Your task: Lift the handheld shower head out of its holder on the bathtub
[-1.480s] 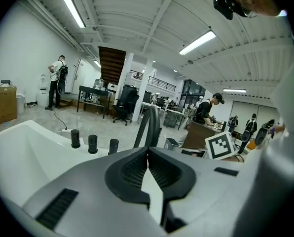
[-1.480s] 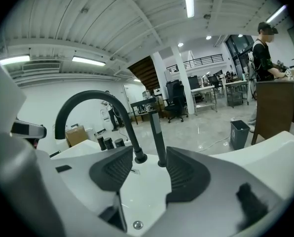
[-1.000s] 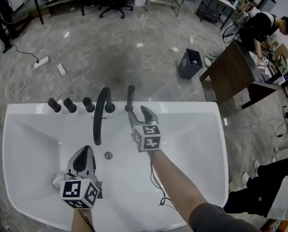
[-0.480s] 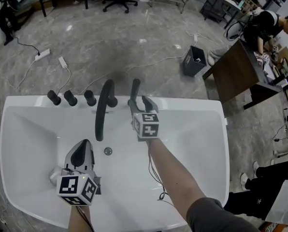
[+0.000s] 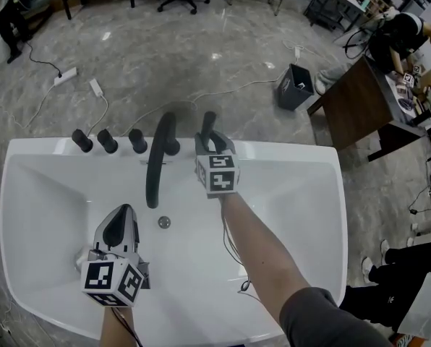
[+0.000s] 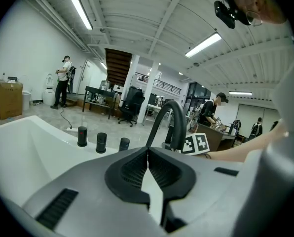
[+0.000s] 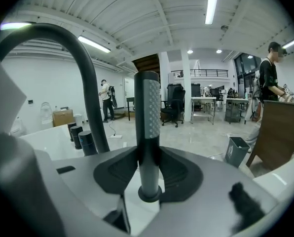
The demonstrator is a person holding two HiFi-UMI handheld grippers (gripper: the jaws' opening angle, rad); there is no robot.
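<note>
The person's right forearm (image 5: 262,262) reaches out bare over the white bathtub (image 5: 302,194) towards its far rim, carrying the right tongs (image 5: 214,140) tipped slightly downwards, with their marker cube (image 5: 217,172) facing up. The jaws of these tongs have just been closing, and in the right gripper view their dark pads lie against both sides of the handheld shower head (image 7: 148,112), gripping it low on its stem. The shower head stands upright on the tub's far rim, its foot in a dark round holder (image 7: 149,195), just to the right of the curved black spout (image 5: 158,161). Three black knobs (image 5: 107,141) stand in a row on the rim left of the spout. The left tongs (image 5: 123,215) are held lower and nearer the person, over the left part of the tub's basin and well apart from the fittings, pointing towards the far rim and angled a little downwards. In the left gripper view their jaws are pressed together at the tips with nothing between them.
</note>
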